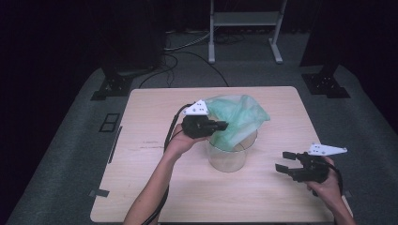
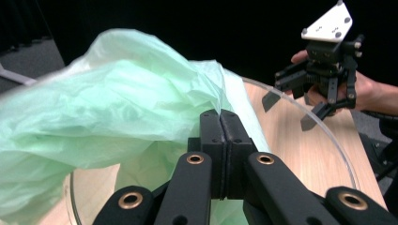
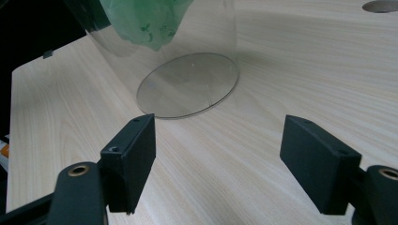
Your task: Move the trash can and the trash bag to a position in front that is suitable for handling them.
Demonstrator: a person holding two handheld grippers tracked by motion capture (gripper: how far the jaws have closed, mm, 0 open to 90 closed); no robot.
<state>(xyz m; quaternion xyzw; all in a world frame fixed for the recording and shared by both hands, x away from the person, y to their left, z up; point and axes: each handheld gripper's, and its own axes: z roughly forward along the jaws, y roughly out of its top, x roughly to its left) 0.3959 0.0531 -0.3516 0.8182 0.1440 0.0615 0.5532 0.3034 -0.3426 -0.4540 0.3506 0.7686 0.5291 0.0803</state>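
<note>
A thin green plastic bag (image 1: 240, 116) hangs partly inside a clear round container (image 1: 227, 160) that stands in the middle of the wooden table (image 1: 155, 197). My left gripper (image 1: 224, 125) hovers over the container's left rim, jaws pressed together on a fold of the bag (image 2: 117, 108). In the left gripper view my left gripper (image 2: 220, 117) sits above the clear rim (image 2: 324, 136), and the right gripper (image 2: 288, 111) shows beyond it. My right gripper (image 1: 283, 162) hovers low at the table's right side, open and with nothing in it. In the right gripper view my right gripper (image 3: 225, 159) faces the container's base (image 3: 187, 84) and the bag's lower tip (image 3: 145, 21).
A white metal stand (image 1: 244, 21) is on the floor behind the table. Black stand feet (image 1: 112, 86) and cables lie at the back left, another foot (image 1: 326, 84) at the back right. A small round hole (image 3: 381, 5) marks the tabletop.
</note>
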